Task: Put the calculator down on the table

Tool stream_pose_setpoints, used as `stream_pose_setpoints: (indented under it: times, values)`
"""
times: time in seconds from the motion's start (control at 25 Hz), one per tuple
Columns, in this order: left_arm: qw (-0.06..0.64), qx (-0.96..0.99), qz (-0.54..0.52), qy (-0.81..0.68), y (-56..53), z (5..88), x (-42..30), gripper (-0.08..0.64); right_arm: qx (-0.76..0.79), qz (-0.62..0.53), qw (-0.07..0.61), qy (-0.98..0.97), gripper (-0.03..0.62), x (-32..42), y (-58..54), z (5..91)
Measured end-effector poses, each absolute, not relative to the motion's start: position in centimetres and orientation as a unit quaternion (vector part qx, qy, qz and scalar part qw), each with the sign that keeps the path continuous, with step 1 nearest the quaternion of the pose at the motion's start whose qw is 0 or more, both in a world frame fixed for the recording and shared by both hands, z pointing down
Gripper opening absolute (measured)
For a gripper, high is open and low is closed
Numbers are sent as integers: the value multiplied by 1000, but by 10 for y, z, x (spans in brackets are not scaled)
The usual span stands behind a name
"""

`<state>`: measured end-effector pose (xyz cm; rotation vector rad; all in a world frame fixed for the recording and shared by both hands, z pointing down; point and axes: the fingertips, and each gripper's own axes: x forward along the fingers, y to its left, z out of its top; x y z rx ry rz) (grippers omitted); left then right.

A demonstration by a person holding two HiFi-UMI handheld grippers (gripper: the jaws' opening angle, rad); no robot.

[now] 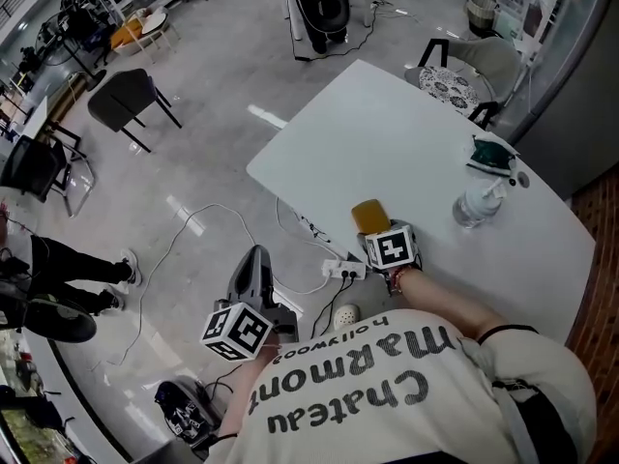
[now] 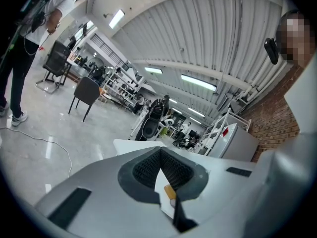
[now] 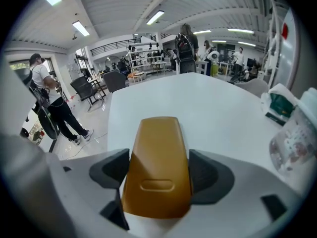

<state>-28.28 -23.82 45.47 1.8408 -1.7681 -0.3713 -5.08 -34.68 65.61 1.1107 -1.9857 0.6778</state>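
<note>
Calculator [image 3: 157,152] tight between right gripper [image 3: 158,171] fingers [image 3: 212,175]; left gripper [image 2: 161,168] fingers [image 2: 141,168] together

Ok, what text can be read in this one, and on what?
"Chateau Marmont": on the person's shirt, upside down in the head view, last letter at a fold.
"Hollywood": smaller, same shirt.
Bottle label and green packet: too blurred to read.
Calculator: no print on the side showing.
</note>
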Motion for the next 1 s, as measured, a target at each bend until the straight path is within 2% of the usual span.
stream_pose_setpoints:
  times: [0.4, 0.52, 0.6, 0.88, 1.0]
  values:
    - [269, 689, -132, -660, -229, 445, -261, 0, 417, 281, 355, -788, 383, -52, -345, 654]
    - [269, 691, -128, -659, -226, 445, -252, 0, 410, 307, 330, -793, 432, -49, -340, 649]
    - [269, 692, -126, -658, -224, 444, -247, 0, 406, 322, 323, -792, 433, -44, -332, 647]
    - [270, 703, -128, -646, -220, 436, -220, 0, 403, 390, 289, -776, 399, -14, -297, 636]
    - [268, 711, -128, -638, -219, 433, -205, 0, 401, 410, 254, -779, 351, -4, -288, 623]
